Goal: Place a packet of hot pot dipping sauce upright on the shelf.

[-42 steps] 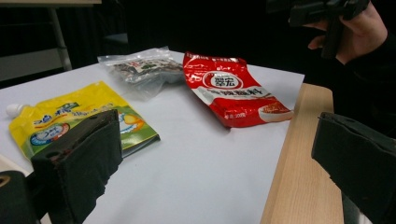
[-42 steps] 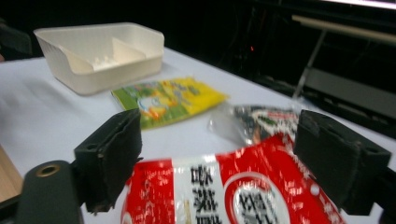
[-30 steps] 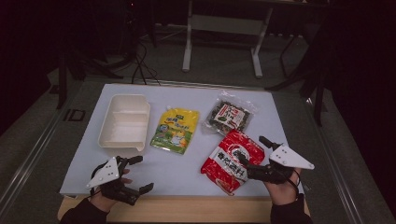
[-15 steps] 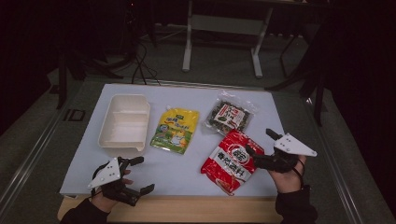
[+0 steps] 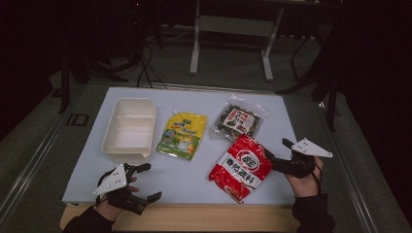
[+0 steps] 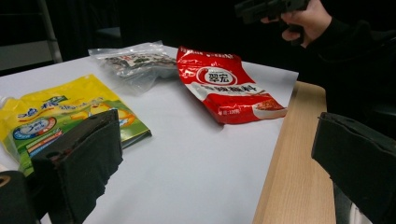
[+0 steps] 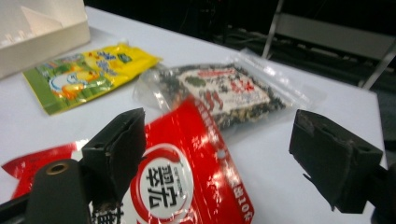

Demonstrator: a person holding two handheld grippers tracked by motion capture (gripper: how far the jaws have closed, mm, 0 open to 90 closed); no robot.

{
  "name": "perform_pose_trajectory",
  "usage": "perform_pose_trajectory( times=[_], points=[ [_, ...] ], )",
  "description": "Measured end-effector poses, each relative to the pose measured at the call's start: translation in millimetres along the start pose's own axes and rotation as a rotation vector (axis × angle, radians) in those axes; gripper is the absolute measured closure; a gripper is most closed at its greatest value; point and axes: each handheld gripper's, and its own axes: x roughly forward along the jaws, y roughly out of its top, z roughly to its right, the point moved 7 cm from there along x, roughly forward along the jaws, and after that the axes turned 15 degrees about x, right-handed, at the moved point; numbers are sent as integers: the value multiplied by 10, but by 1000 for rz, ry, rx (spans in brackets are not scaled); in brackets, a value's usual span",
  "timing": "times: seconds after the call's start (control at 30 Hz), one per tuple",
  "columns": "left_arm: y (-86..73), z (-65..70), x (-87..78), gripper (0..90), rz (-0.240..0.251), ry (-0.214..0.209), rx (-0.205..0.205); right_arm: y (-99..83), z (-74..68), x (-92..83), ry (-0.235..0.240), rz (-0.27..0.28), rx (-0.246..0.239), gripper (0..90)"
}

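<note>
A dark room with metal stands behind; a white table [image 5: 194, 179] with a wooden front edge. On it lies the red packet [image 5: 241, 166] — the right gripper [image 5: 275, 154], jaws wide but just closing, hovers at its edge. The left gripper [image 5: 148, 182] stands open — empty.

Left tool [image 6: 215, 172] jaws wide apart over white table [image 6: 196, 158]; red packet [image 6: 224, 88] ahead, yellow pouch [image 6: 56, 116] beside.

Glossy red plastic pouch [image 5: 241, 168], clear crinkled plastic bag [image 5: 238, 121], matt white table [image 5: 194, 179] with wooden edge.
</note>
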Motion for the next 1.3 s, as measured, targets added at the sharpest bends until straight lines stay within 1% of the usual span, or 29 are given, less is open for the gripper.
perform_pose_trajectory(
  times=[0.17,0.2,0.37,0.5,0.53,0.57,0.77,0.83,0.87,0.9,0.93,0.97,1.0,1.03,1.07,1.1,1.13,1.17,1.2,1.23,1.3],
  points=[
    [-10,10,8,25,-3,-4,-4,-136,103,89,0,-34,39,201],
    [-12,9,9,25,-4,-4,-3,-159,121,107,-6,-39,36,205],
    [-23,7,13,25,-11,-8,-1,-279,222,196,-18,-75,62,221],
    [-32,15,20,25,-16,-9,1,-366,280,248,-13,-100,88,232],
    [-32,16,21,25,-16,-10,2,-394,295,261,-23,-107,78,241],
    [-33,17,22,25,-17,-11,2,-418,298,274,-15,-119,85,252],
    [-42,24,33,25,-26,-13,6,-556,364,357,-28,-174,104,271],
    [-42,24,34,25,-26,-13,6,-591,366,376,-15,-193,114,310],
    [-43,24,34,25,-25,-14,5,-614,365,389,-18,-200,112,335],
    [-43,24,34,25,-26,-14,5,-636,356,399,-8,-219,117,347],
    [-44,25,34,25,-27,-14,5,-647,352,409,-9,-221,116,355],
    [-44,27,35,25,-26,-14,4,-659,339,414,0,-232,122,377],
    [-44,28,35,25,-26,-15,3,-671,331,425,4,-242,123,378],
    [-44,29,37,25,-26,-14,4,-678,323,430,-2,-246,119,407],
    [-44,29,38,25,-26,-14,5,-688,310,436,16,-258,123,441],
    [-44,30,38,25,-26,-15,5,-692,307,442,9,-257,114,461],
    [-44,30,38,25,-26,-16,4,-696,303,444,6,-262,109,501],
    [-45,30,39,25,-27,-15,6,-700,294,447,15,-268,114,518],
    [-45,31,39,25,-27,-17,5,-695,294,442,11,-264,113,542],
    [-44,31,38,25,-26,-17,5,-698,288,439,27,-274,114,583],
    [-43,30,37,25,-25,-16,5,-698,285,428,29,-276,110,660]
  ],
)
